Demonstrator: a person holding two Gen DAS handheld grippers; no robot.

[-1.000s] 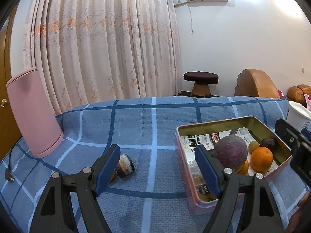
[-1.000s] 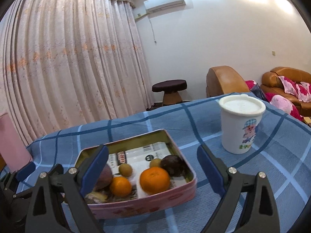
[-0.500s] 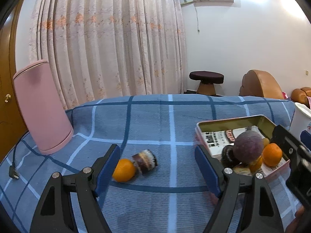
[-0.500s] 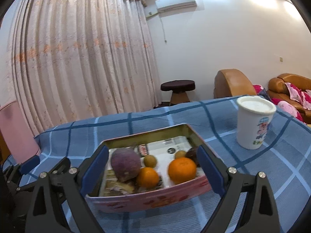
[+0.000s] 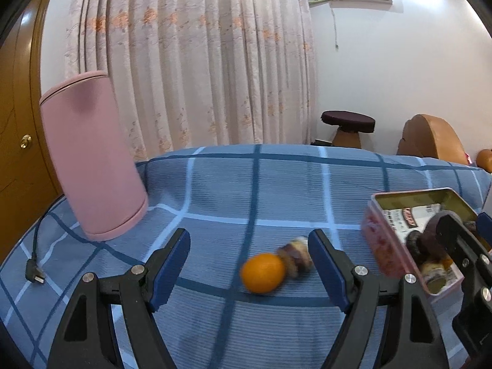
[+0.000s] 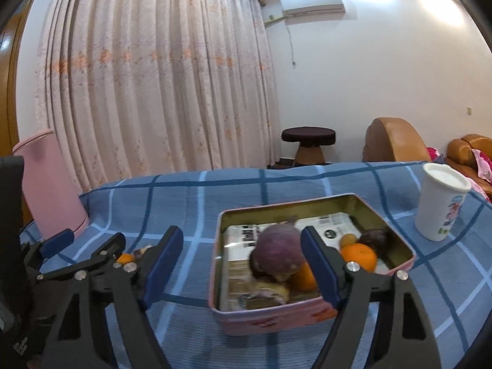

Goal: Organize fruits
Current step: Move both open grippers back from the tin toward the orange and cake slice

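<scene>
1. Orange fruit [image 5: 262,272] lies loose on the blue checked cloth [image 5: 215,190], touching a blurred brown-and-white fruit [image 5: 295,256] at its 2 o'clock; both sit outside the tin

2. Pink tin [image 6: 233,313] already holds a big purple fruit [image 6: 276,253], two oranges [image 6: 358,255], a dark round fruit [image 6: 373,236] and some smaller pieces

3. Left gripper [image 5: 249,269] is spread wide and holds nothing; the loose orange sits between its blue pads, nearer the right one

4. Right gripper [image 6: 241,266] is also spread wide and bare, hovering at the tin's near-left corner

5. My judgement: mostly done, with the two loose fruits left to go into the tin
</scene>
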